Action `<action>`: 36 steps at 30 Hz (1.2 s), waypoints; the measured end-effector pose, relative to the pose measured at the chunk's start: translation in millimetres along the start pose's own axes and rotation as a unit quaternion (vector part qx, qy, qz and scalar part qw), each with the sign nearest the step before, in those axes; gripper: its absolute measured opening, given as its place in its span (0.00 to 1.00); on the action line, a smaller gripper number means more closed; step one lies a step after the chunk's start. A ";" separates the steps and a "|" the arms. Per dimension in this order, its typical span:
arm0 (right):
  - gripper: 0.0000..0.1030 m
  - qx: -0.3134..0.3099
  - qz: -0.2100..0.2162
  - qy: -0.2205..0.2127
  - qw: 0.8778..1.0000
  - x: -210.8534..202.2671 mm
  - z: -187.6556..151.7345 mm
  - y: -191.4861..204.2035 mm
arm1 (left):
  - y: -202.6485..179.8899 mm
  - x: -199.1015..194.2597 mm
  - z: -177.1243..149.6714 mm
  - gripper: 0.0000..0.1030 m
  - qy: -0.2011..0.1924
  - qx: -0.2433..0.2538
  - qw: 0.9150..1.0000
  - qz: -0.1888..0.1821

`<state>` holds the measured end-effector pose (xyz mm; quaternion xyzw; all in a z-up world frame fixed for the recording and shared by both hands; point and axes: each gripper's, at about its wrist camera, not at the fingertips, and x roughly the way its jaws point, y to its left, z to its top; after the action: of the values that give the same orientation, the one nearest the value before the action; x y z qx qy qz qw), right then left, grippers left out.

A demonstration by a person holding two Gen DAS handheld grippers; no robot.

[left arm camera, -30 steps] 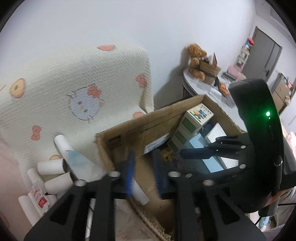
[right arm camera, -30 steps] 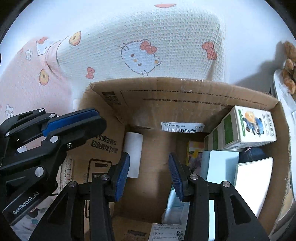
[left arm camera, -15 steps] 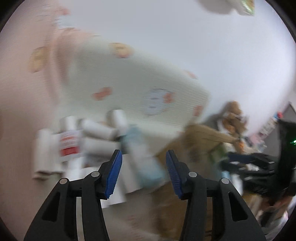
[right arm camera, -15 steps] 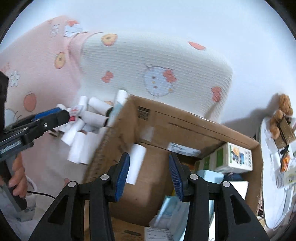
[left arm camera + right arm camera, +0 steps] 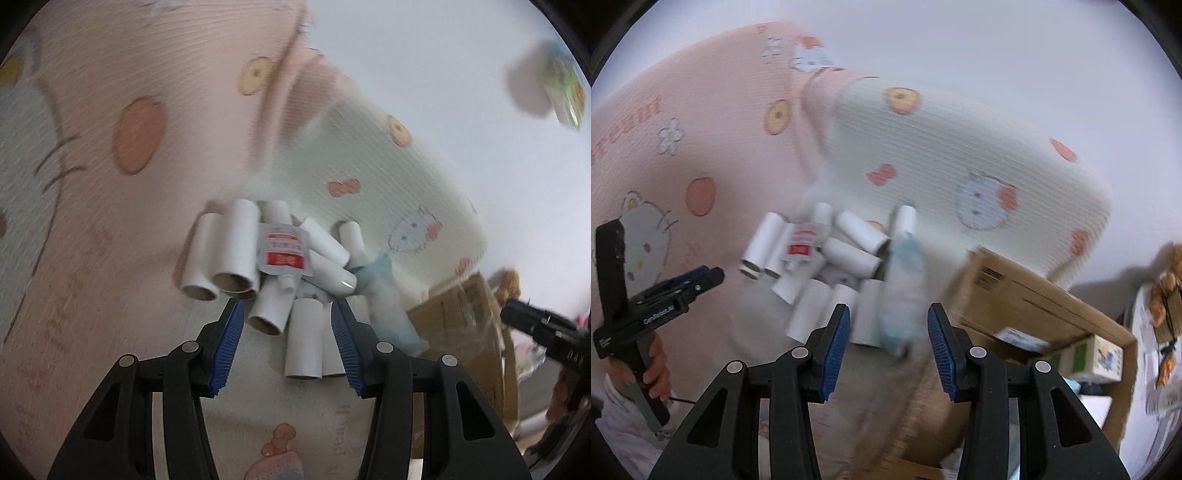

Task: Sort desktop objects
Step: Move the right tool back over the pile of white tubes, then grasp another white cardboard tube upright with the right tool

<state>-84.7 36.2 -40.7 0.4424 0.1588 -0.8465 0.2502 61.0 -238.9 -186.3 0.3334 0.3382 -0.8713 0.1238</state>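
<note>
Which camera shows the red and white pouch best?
The left wrist view: the red and white pouch lies close and fairly sharp on the white tubes. In the right wrist view it is smaller and blurred.

both views are smeared by motion. ahead of the left claw [image 5: 286,345] the pile of white tubes [image 5: 273,258] overlaps so that the lower ones are half buried, and the red print on the pouch [image 5: 282,253] is too small to read. right of that claw a pale blue packet [image 5: 388,310] is only a soft blur (what it is cannot be told). the cardboard box [image 5: 1027,295] right of the right claw [image 5: 888,343] runs off the frame's bottom edge, its contents mostly hidden by the wall. a hand [image 5: 655,373] far left is partly covered by the handle it grips.
</note>
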 end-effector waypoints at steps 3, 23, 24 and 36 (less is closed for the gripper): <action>0.39 -0.020 0.004 0.002 1.000 6.5 2.6 19.4 | 6.4 -3.0 0.0 0.52 -0.014 0.005 1.000 0.019; 0.39 0.050 0.087 0.000 0.995 84.3 -16.8 61.6 | 23.1 58.4 -34.8 0.52 0.028 -0.051 0.993 -0.100; 0.39 0.057 0.095 -0.010 0.994 86.8 -20.3 61.5 | 26.9 62.9 -38.5 0.52 0.033 -0.064 0.992 -0.106; 0.39 0.080 0.107 -0.009 0.991 131.2 -54.5 62.4 | 46.7 96.1 -56.1 0.52 0.097 -0.133 0.978 -0.128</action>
<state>-76.5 -25.6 -182.8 0.4676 0.0398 -0.8288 0.3047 37.6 -234.8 -304.6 0.3508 0.5016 -0.7905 0.0214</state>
